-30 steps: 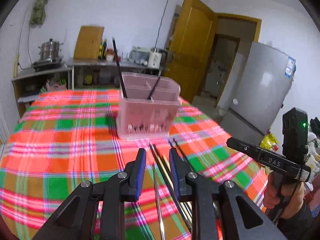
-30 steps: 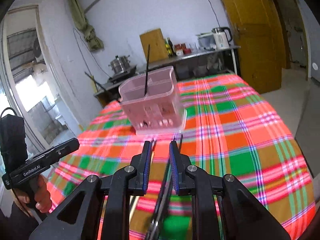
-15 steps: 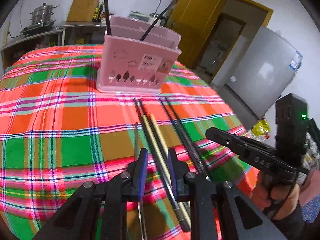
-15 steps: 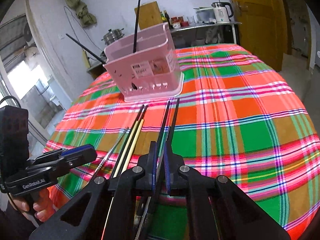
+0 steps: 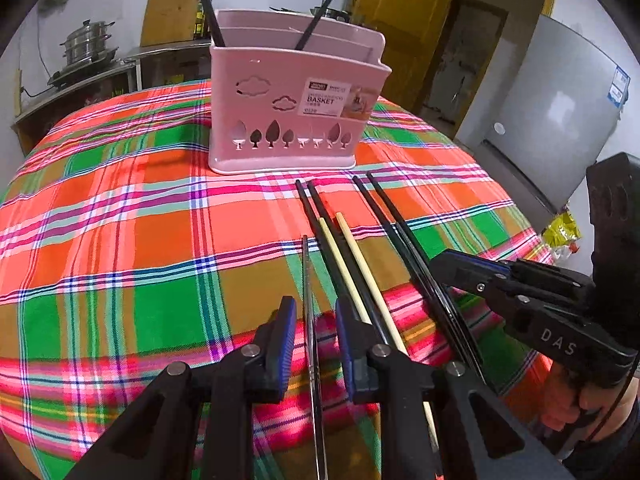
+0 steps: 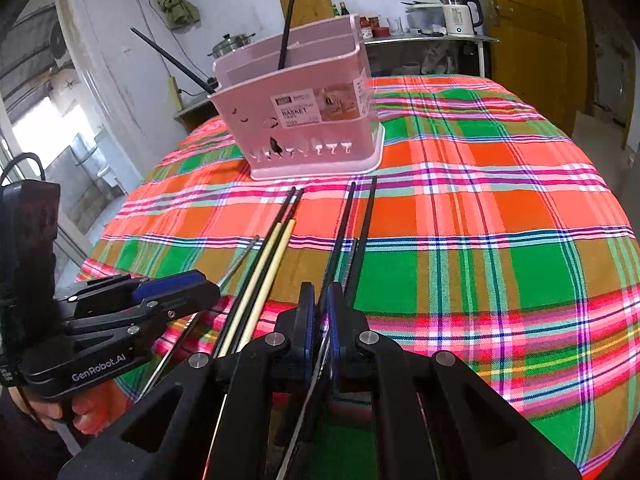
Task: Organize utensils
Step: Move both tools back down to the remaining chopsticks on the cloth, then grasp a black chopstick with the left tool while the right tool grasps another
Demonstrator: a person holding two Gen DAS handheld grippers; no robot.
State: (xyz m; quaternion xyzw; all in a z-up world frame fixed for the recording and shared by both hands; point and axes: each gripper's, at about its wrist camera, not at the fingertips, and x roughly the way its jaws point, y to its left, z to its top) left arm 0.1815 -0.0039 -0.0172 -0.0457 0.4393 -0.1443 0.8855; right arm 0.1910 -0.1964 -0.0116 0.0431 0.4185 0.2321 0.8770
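Pink basket (image 5: 294, 120) behind chopsticks, left tongs (image 5: 316, 316) parted astride metal chopstick (image 5: 307, 280), right tongs (image 6: 317, 300) clamped on black chopstick (image 6: 340, 240)

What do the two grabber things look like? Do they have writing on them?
Both are black plastic pistol-grip tools with two fingers lined with blue pads. The left gripper has white "GenRobot.AI" lettering on its side and a black cable looping off its boxy back. The right gripper says "DAS" in white, with a thin black cable by the handle. Silver screw heads dot the fingers.
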